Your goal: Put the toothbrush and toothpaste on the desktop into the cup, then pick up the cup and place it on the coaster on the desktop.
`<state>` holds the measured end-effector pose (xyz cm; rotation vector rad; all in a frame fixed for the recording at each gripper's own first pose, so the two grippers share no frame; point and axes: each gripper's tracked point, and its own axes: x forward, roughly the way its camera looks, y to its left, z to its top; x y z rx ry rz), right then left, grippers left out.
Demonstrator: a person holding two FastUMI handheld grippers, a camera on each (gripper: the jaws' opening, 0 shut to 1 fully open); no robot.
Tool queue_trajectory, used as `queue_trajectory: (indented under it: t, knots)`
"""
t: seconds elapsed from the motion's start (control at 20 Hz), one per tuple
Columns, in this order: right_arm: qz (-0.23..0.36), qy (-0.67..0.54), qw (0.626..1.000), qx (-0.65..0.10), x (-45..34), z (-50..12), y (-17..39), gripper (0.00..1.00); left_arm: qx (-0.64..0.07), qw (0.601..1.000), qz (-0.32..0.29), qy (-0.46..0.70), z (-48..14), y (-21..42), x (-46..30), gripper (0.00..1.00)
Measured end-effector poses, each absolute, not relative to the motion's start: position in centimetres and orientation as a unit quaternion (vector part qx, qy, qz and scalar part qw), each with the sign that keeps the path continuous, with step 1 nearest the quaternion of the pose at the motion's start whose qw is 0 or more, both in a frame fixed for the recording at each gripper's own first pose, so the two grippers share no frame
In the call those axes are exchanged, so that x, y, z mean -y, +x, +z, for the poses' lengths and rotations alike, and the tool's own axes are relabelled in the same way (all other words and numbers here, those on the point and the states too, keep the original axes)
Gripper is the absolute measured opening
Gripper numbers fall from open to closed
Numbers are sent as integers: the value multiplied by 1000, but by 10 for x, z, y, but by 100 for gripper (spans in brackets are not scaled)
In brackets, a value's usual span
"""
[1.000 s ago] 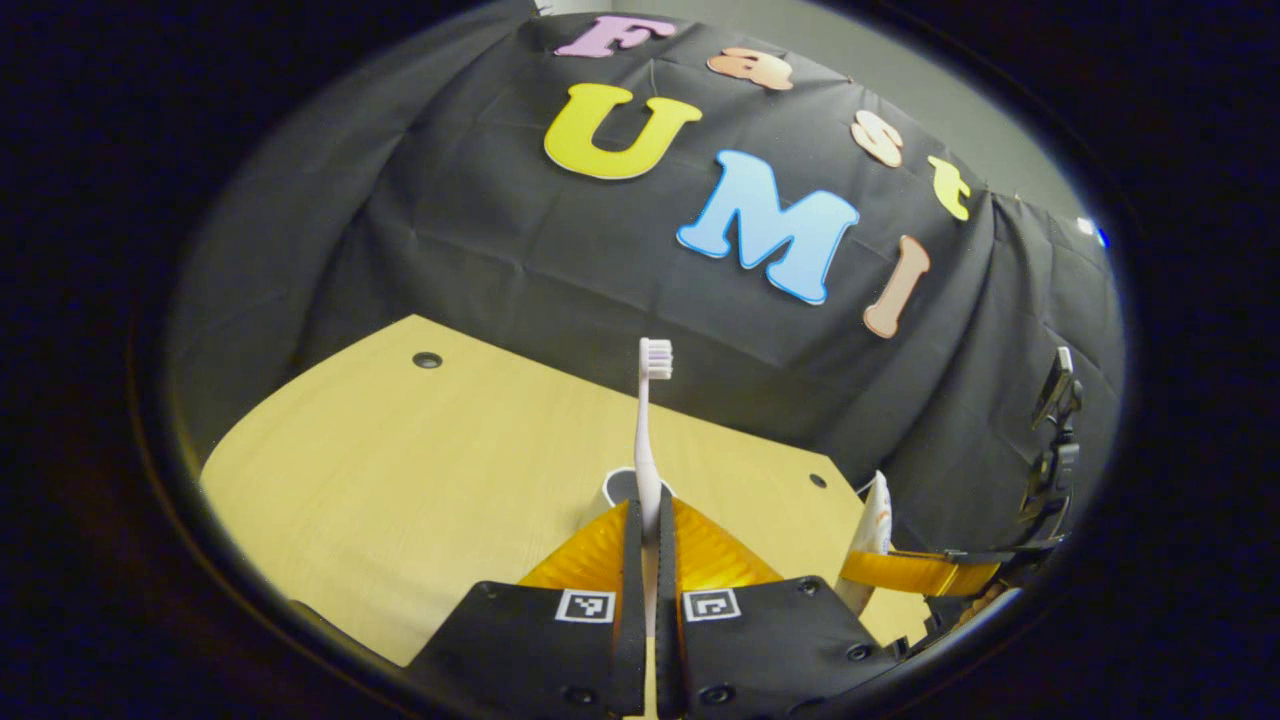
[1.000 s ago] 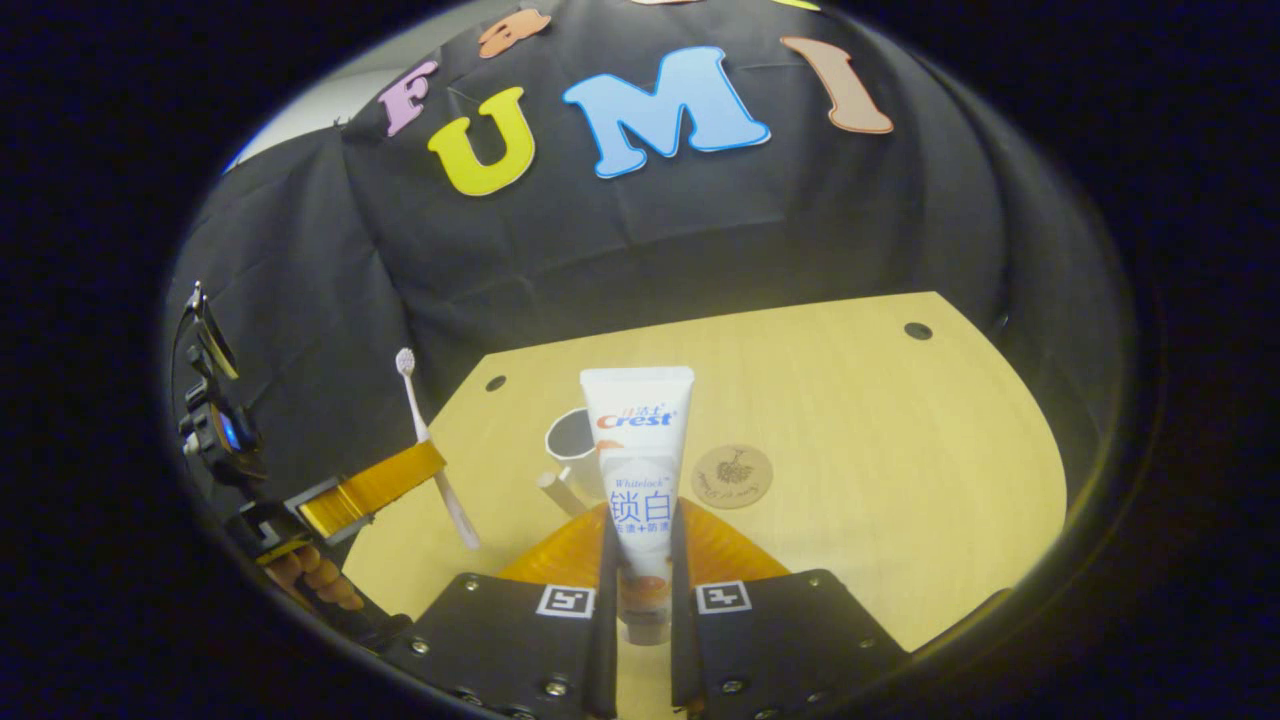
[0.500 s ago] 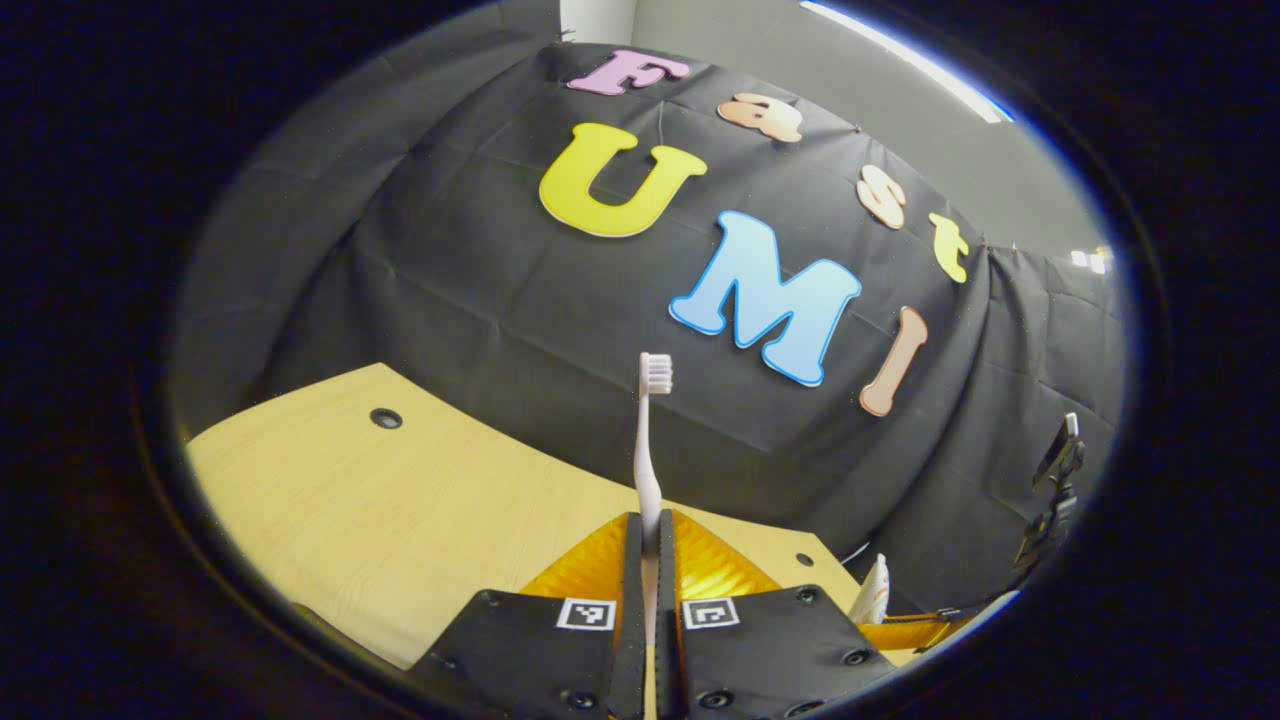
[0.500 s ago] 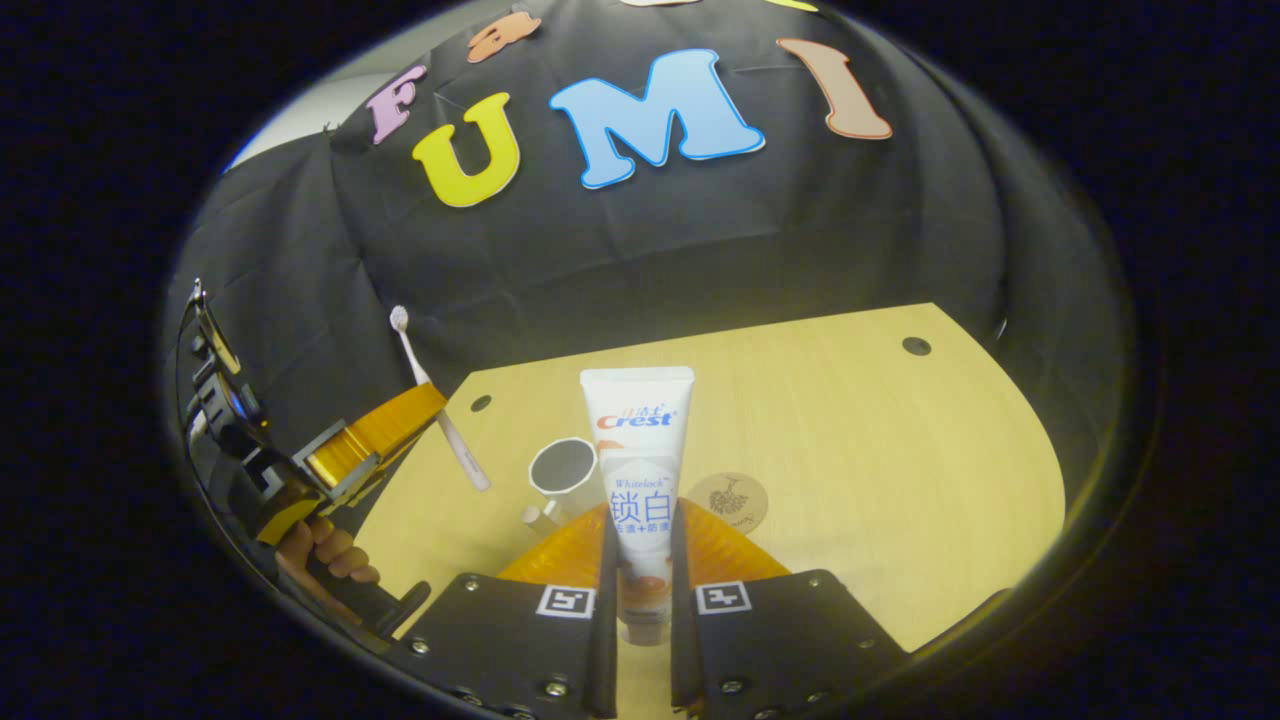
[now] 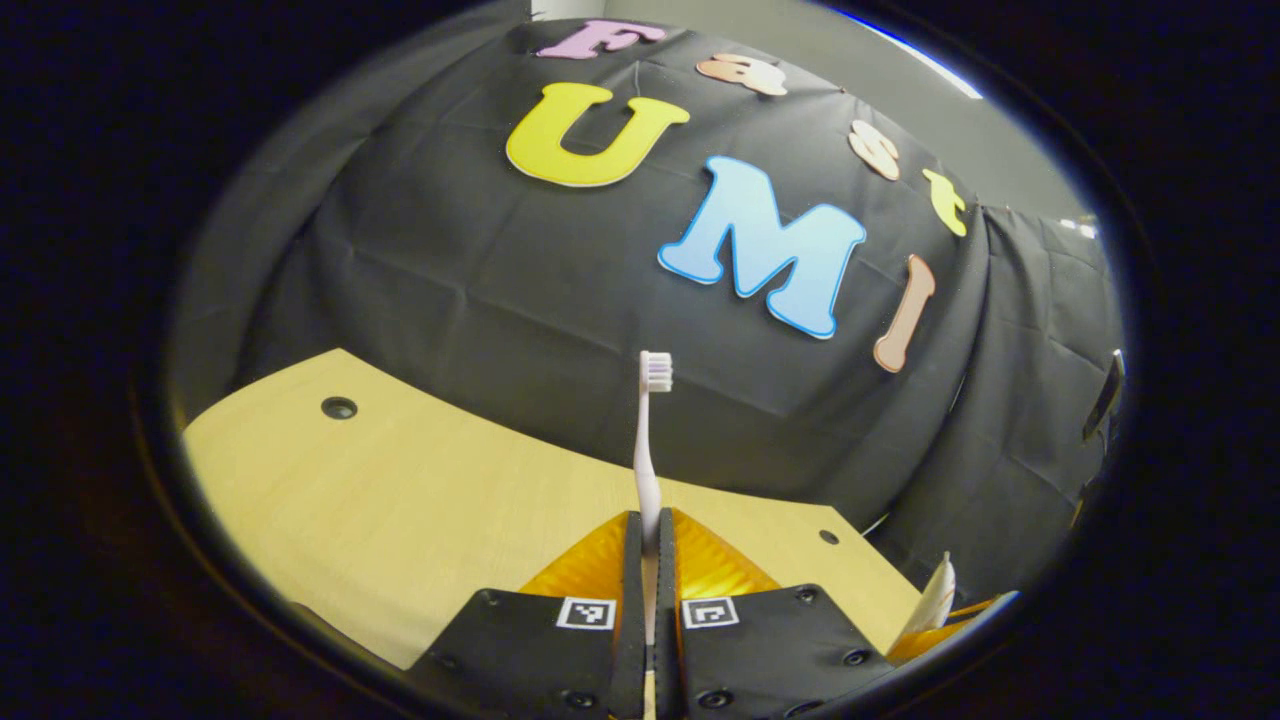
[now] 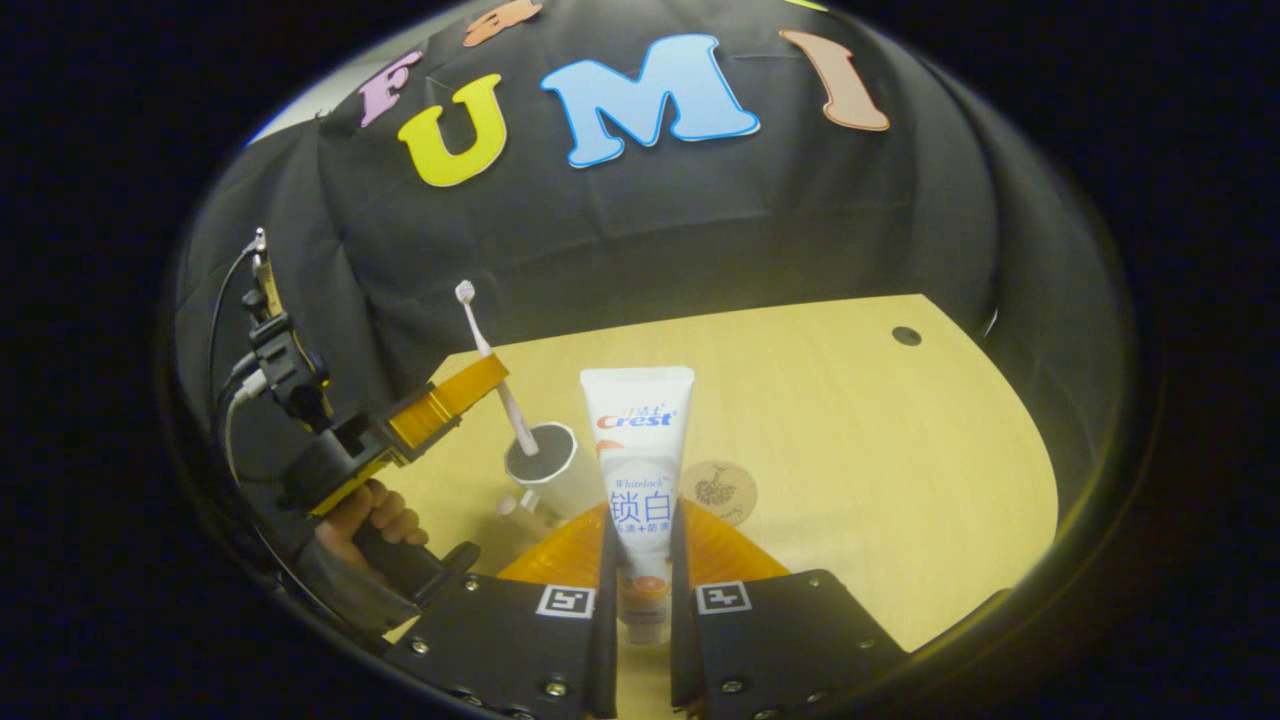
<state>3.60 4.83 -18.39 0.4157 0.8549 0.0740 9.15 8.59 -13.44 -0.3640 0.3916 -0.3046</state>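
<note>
Since the frame one second ago, the toothbrush is being carried from beside the cup to directly over its mouth, seen in the right gripper view; its lower end is being held at the rim, and whether it is inside cannot be told. It is being pinched by the jaws of the left gripper, tilted with the bristles up and to the far left. A hand is being wrapped around that gripper's handle at the near left.

In the left gripper view, the toothbrush is being gripped upright between the pressed-together jaws of the left gripper, its pale pink handle and white-and-lilac bristle head showing against the black cloth wall. The toothpaste is showing at the near right edge.

In the right gripper view, the toothpaste is being clamped by the jaws of the right gripper, held upright with its flat crimped end on top; it is a white tube with printed lettering and an orange patch low down. The white cup, dark inside, is standing on the tabletop just left of the tube, which is partly hiding it. The round brown coaster is lying just right of the tube, apart from the cup. A dark hole is being shown at the far right of the tabletop.
</note>
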Motion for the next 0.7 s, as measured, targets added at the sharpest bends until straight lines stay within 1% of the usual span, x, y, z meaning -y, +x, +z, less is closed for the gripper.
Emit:
queue_trajectory:
  t: [0.1, 0.15, 0.25, 0.3, 0.35, 0.45, 0.55, 0.6, 0.7]
  knots:
    - [31, 203, 888, -411, -48, -184, 36, 22, -209, 953, -145, -167, -151, 93, -86, 10]
    - [30, 205, 888, -411, -48, -183, 37, 22, -218, 952, -140, -161, -160, 92, -87, 16]
    - [32, 206, 888, -409, -47, -182, 39, 22, -233, 952, -130, -148, -172, 88, -91, 17]
    - [33, 206, 890, -407, -47, -181, 41, 22, -239, 952, -123, -144, -178, 85, -93, 17]
    - [36, 204, 891, -404, -47, -179, 46, 22, -245, 952, -117, -143, -181, 84, -95, 12]
    - [43, 202, 895, -395, -52, -174, 60, 22, -253, 947, -120, -157, -180, 78, -94, 12]
    - [52, 201, 898, -387, -54, -171, 73, 22, -262, 942, -129, -166, -178, 72, -92, 22]
    - [57, 202, 899, -385, -58, -170, 78, 22, -268, 940, -132, -167, -180, 70, -91, 30]
    - [69, 207, 899, -380, -66, -168, 87, 22, -277, 934, -139, -175, -179, 64, -89, 57]
